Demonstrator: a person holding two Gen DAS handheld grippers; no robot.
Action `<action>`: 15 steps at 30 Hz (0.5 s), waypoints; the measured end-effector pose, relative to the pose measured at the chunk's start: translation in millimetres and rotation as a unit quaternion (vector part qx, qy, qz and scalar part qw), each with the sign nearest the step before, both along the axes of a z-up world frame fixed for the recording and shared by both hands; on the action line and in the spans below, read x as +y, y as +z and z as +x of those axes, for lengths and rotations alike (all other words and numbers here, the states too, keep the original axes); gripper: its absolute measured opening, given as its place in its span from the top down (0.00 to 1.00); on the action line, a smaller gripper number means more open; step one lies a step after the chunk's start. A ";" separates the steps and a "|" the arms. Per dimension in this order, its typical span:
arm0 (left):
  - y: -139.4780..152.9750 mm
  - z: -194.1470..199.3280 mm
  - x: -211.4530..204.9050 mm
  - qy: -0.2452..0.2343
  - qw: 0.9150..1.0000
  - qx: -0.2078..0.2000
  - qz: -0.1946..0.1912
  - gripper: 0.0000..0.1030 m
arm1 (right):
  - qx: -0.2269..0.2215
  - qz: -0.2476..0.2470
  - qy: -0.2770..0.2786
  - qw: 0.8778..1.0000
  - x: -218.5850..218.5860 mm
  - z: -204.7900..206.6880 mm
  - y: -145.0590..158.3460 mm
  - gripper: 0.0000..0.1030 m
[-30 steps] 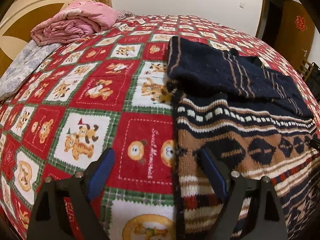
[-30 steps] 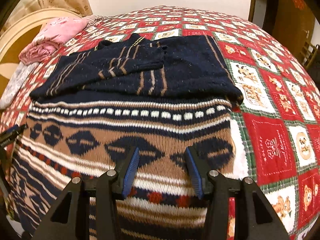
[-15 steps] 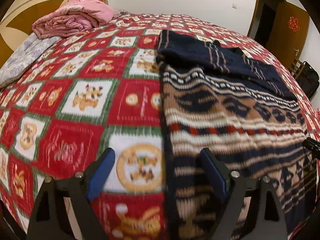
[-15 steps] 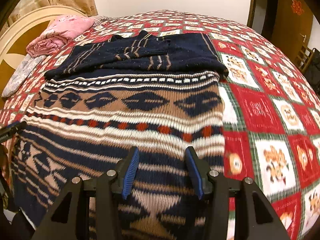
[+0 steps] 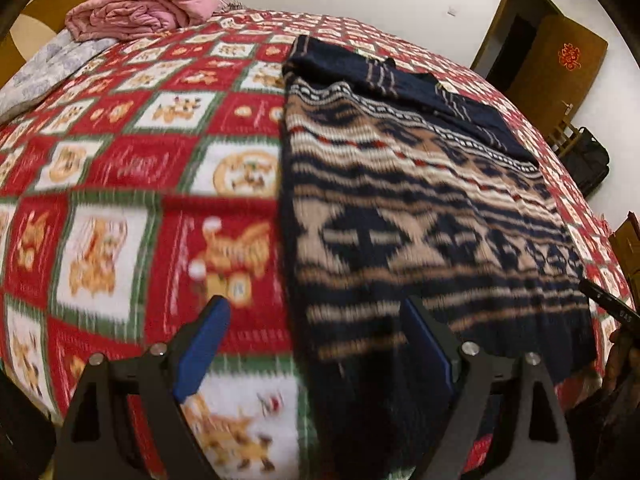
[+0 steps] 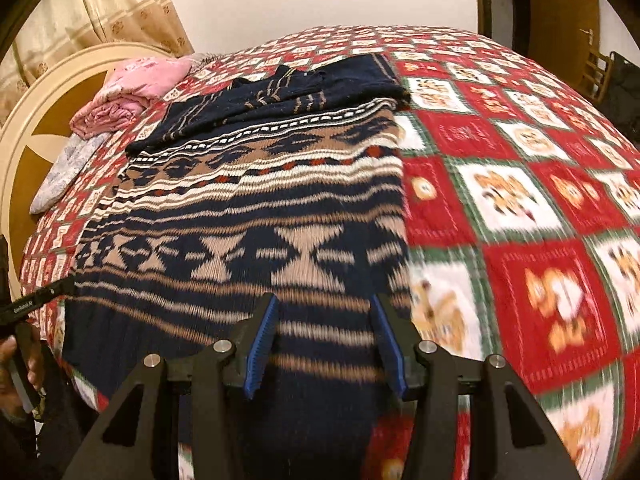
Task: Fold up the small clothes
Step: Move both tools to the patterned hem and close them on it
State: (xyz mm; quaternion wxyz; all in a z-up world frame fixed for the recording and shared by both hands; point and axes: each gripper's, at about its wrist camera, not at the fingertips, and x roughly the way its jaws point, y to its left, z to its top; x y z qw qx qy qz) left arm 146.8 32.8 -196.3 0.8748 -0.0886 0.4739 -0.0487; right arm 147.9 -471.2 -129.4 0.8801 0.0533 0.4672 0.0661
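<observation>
A navy, tan and white patterned knit sweater (image 5: 420, 216) lies flat on the bed, its dark sleeves folded across the far end. It fills the middle of the right wrist view (image 6: 256, 216). My left gripper (image 5: 316, 344) is open and empty above the sweater's near left hem corner, straddling its left edge. My right gripper (image 6: 326, 344) is open and empty above the hem near the sweater's right edge. The left gripper's tip (image 6: 44, 294) shows at the right wrist view's left edge, and the right gripper's tip (image 5: 608, 304) at the left wrist view's right edge.
A red, green and white teddy-bear quilt (image 5: 120, 168) covers the bed. A folded pink blanket (image 5: 140, 8) and a pale floral cloth (image 5: 44, 72) lie by the curved headboard (image 6: 36, 120). A brown door (image 5: 560, 60) and a dark bag (image 5: 588, 156) stand beyond the bed.
Both grippers have drawn back from the middle of the sweater toward its near hem at the bed's edge. Both stay open. The sweater has not moved.
</observation>
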 end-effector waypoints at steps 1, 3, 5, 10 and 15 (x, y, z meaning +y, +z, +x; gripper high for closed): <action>-0.9 -4.1 -0.9 0.002 1.000 0.001 -0.002 0.14 | -0.001 0.003 -0.005 1.000 -2.0 -6.1 0.9 0.52; -3.8 -13.4 -5.5 -0.001 1.000 0.007 -0.011 0.15 | 0.002 0.011 -0.009 1.000 -4.8 -13.8 1.1 0.52; -4.8 -19.2 -11.8 -0.006 1.000 0.013 -0.014 0.18 | 0.003 0.017 -0.012 1.000 -7.9 -24.7 -0.3 0.52; -8.3 -35.5 -23.1 -0.009 1.000 0.018 -0.008 0.32 | 0.014 0.031 -0.021 0.999 -16.7 -46.7 -5.9 0.52; -10.4 -47.2 -27.9 -0.008 1.000 0.028 -0.011 0.37 | 0.024 0.063 -0.017 0.998 -22.7 -63.7 -7.9 0.52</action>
